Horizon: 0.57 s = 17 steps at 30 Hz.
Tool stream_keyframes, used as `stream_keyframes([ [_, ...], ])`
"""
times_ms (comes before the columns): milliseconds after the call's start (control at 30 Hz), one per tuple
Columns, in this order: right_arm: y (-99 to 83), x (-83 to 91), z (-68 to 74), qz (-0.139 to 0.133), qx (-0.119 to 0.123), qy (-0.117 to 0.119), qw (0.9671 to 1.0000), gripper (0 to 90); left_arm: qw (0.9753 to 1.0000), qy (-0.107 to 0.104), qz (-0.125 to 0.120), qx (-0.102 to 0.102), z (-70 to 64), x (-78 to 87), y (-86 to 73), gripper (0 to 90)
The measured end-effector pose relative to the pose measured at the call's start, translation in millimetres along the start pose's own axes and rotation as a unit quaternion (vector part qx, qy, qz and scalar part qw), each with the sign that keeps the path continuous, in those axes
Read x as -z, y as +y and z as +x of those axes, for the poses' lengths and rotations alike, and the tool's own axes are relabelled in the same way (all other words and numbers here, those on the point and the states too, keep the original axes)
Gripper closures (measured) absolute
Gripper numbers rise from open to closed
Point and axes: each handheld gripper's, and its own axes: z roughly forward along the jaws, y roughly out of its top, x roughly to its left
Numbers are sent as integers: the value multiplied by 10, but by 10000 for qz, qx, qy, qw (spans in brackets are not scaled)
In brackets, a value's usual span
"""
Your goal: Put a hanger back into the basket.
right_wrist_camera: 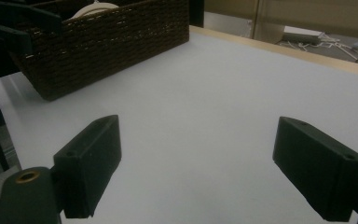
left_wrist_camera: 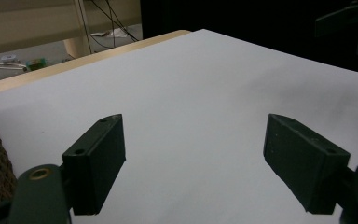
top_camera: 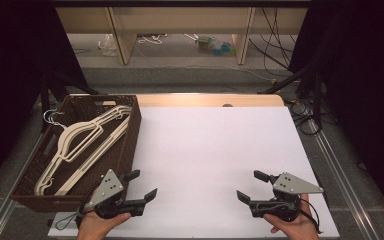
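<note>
Two grippers wide open over the white table (top_camera: 215, 150).
Left gripper (top_camera: 142, 185) and right gripper (top_camera: 249, 186) both hold nothing, fingers (left_wrist_camera: 95, 158) spread apart; the left one hovers just beside the brown wicker basket (top_camera: 130, 145), which holds several cream hangers (top_camera: 82, 142).

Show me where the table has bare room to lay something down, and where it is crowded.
The white sheet is bare from the basket across to its right edge, and from the far wooden strip down to the left gripper and right gripper. The crowded spot is the basket, full of hangers.
</note>
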Motion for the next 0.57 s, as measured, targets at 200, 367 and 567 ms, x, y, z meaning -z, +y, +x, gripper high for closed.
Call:
stream_keyframes([
  [200,-5,-8,-5,-1,60,-53,10000,163,10000,-26,-74,61,3,5,7,206],
  [367,-4,-15,-1,-23,67,-52,10000,163,9999,-36,-93,63,6,4,7,206],
  [567,-3,-24,0,-33,66,5,10000,163,9999,-59,-82,41,2,-4,5,205],
])
